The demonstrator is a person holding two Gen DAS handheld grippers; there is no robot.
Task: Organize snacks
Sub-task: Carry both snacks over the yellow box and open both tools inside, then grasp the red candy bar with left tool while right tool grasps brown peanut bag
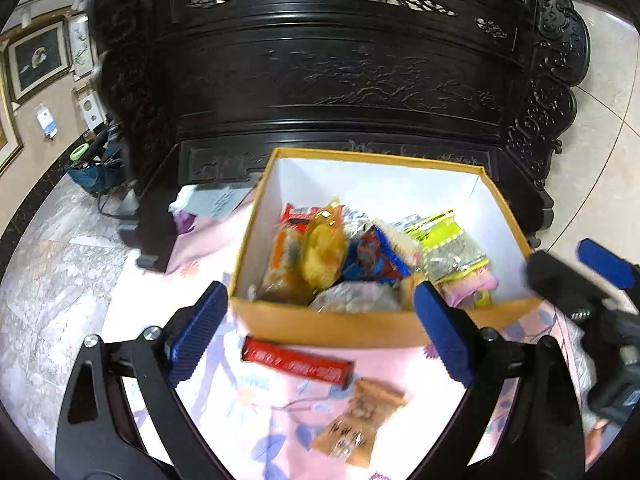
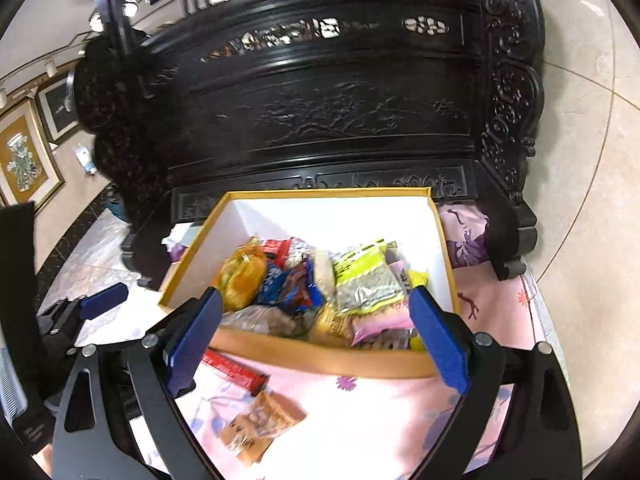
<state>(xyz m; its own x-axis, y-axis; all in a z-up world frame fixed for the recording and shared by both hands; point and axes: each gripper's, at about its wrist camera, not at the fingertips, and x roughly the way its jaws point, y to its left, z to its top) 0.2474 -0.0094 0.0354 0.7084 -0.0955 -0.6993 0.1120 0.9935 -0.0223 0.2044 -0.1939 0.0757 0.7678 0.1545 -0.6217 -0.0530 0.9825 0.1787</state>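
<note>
Both empty, jaws spread wide: left hand-held gripper [image 1: 320,332], right hand-held gripper [image 2: 316,340]. Yellow box [image 1: 320,326] on pink floral surface [image 1: 256,412], already heaped with snacks. Red bar [image 1: 296,366] and tan packet [image 1: 356,424] lie outside, near front wall. Risks — thin flat bar slipping from pads; drop onto heap sliding off; gripper bumping box wall, shifting it.

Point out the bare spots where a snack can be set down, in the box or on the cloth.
Inside the box, its far half is bare white floor; the near half is crowded with packets. On the floral cloth, free room lies right of the brown packet. The red bar fills the strip under the front wall.
</note>
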